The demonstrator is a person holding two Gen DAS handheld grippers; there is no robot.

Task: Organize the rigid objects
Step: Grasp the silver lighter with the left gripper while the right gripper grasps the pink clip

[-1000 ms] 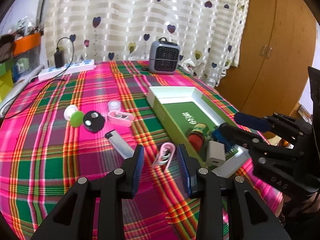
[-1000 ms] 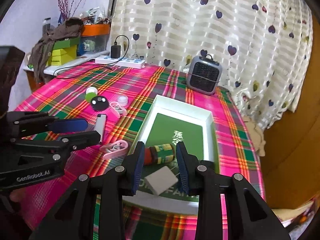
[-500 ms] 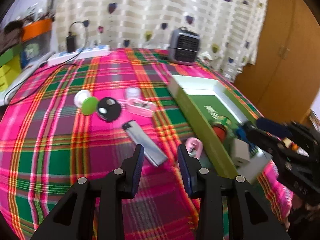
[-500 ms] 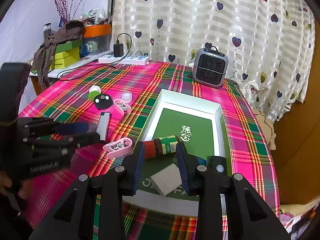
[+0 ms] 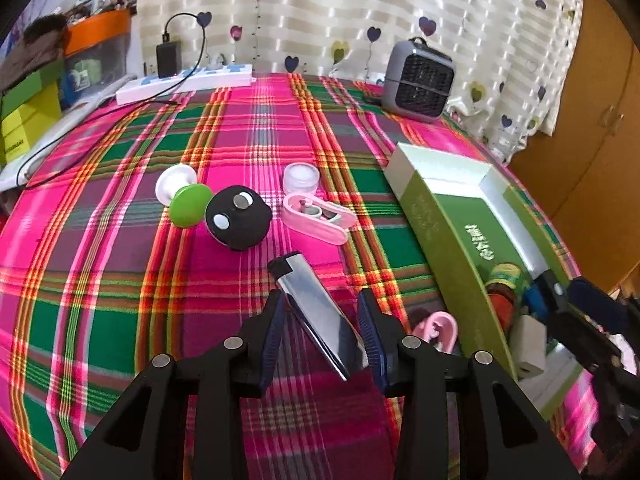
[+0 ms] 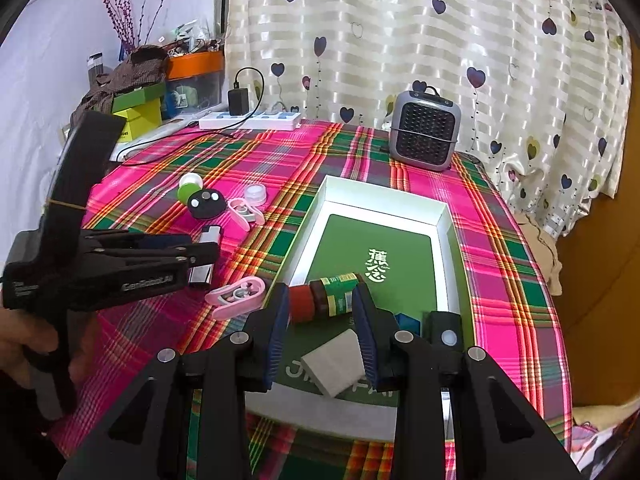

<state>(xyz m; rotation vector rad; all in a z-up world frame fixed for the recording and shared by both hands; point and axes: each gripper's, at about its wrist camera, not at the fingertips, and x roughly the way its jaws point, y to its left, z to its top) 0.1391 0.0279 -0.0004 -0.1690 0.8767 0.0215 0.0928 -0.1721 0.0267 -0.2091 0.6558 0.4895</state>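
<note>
Since a second ago your left tongs (image 5: 322, 334) have swung from the pink clip (image 5: 438, 330) onto the lighter (image 5: 316, 312), and their jaws have just been opening: they now straddle it released, the pads not pressing. It lies slantwise on the plaid worktop (image 5: 120, 300), with a green disc (image 5: 188, 206), black puck (image 5: 238, 222) and a second pink clip (image 5: 318, 218) beyond it. Rightward, your right tongs (image 6: 322, 338) hang part-open and empty over the box (image 6: 384, 198), above the red-capped bottle (image 6: 326, 296) and a white block (image 6: 334, 362) lying inside.
</note>
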